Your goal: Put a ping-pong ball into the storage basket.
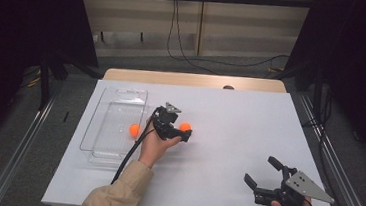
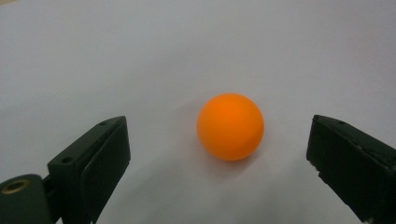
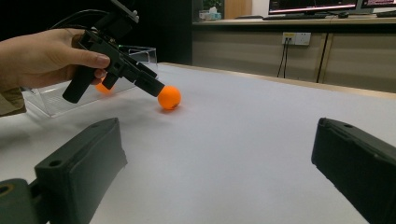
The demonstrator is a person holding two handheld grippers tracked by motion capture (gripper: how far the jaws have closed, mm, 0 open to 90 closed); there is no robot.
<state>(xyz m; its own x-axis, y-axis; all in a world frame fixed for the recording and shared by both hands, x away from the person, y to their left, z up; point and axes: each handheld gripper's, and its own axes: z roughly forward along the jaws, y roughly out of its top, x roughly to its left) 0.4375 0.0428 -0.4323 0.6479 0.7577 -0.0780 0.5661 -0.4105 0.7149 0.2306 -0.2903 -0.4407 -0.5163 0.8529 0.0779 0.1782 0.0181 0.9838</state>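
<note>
Approach step: left hand-held gripper [image 2: 219,154], jaws spread, brackets the small orange plastic ball [image 2: 230,126] on the white table [image 2: 140,56]; closing comes next. Right hand-held gripper [image 1: 266,176] waits spread.

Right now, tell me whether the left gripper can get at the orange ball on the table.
Probably yes: the left gripper is open, and the orange ball lies on bare table between its jaws, untouched.

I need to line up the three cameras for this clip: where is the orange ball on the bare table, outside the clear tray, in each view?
High view: the orange ball lies centre-left, just right of the left hand-held gripper.
Left gripper view: the ball lies at centre, between open jaws, untouched.
Right gripper view: the ball sits upper left, at the far gripper's tip.
Shared landmark: the white table, seen in all three.
</note>
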